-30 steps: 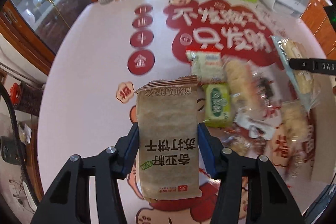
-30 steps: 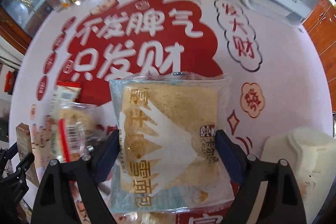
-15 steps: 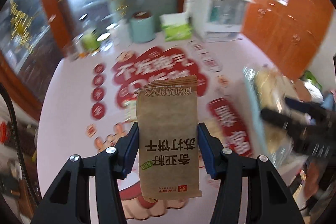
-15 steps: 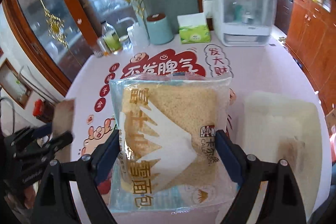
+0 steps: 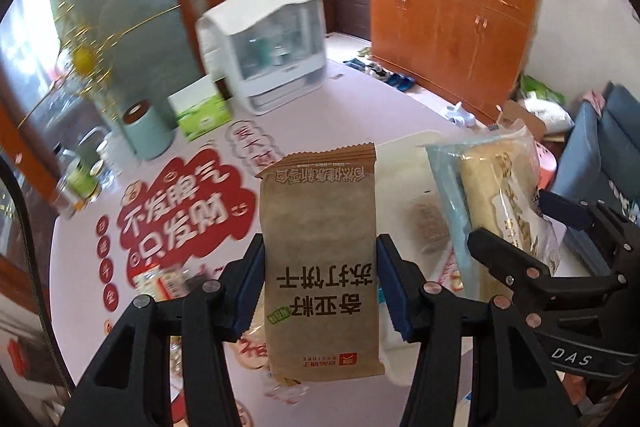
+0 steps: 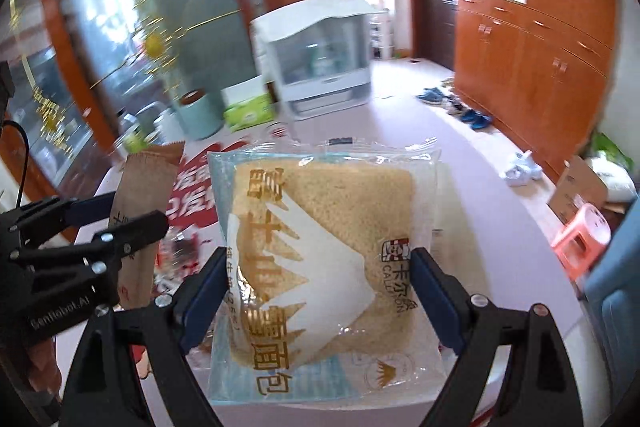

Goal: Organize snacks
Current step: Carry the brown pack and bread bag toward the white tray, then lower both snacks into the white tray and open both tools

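A brown cracker packet point(image 5: 318, 227) stands upright in my left gripper point(image 5: 322, 283), whose blue pads are shut on its two sides. My right gripper point(image 6: 320, 287) is shut on a clear-and-blue bread packet point(image 6: 320, 227), held flat and wide. Both are lifted above the round table with its red-printed cloth point(image 5: 180, 223). In the left wrist view the right gripper point(image 5: 532, 233) and its bread point(image 5: 496, 187) hang close on the right. The right wrist view shows the left gripper point(image 6: 104, 223) and the brown packet point(image 6: 144, 187) at the left. A white tub point(image 5: 400, 151) lies below, holding a small brown snack point(image 5: 430, 227).
Loose snack packets point(image 5: 168, 281) lie on the table at the lower left. At the far rim stand a teal canister point(image 5: 146, 131), a green tissue box point(image 5: 204, 113), bottles point(image 5: 76, 183) and a white cabinet point(image 5: 272, 47). A pink stool point(image 6: 580, 235) stands beyond the table's right edge.
Both grippers rose and swung right with their packets, away from the snack pile and over the white tub. The two grippers now hang side by side; both grips are unchanged.
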{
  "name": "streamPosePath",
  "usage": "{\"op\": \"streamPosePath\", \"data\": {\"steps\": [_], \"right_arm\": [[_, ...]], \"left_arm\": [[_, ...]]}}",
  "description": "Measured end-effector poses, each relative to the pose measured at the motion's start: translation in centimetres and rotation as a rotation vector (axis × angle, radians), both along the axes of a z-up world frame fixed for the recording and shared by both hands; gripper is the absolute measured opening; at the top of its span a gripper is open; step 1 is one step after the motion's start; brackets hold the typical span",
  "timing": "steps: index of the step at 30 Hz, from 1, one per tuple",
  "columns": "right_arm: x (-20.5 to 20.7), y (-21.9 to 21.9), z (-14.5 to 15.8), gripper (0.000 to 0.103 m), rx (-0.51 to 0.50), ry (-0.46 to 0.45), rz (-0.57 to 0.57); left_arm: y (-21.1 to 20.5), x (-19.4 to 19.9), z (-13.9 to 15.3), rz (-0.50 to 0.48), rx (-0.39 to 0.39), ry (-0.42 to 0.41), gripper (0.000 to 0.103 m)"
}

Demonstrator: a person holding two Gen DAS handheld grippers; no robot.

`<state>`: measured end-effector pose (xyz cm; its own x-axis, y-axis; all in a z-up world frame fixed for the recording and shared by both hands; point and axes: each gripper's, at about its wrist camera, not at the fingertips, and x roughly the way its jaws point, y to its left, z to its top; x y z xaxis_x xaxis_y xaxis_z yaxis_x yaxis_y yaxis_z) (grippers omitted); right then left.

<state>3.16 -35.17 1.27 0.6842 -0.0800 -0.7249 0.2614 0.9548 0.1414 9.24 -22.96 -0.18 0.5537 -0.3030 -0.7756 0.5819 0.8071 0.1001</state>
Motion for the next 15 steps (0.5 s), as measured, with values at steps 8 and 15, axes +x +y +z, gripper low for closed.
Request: {"op": "streamPosePath", "data": {"steps": [8, 15], "right_arm": [[-1.2, -5.1, -1.7, 0.09, 0.028, 0.023, -0.061], [-1.3, -7.3, -3.2, 0.09, 0.041, 0.058, -0.053]], "left_arm": [[-6.1, -0.4, -1.3, -0.014, 0.071, 0.005, 0.052], [-8.1, 0.4, -2.5, 0.014, 0.102, 0.022, 0.052]]}}
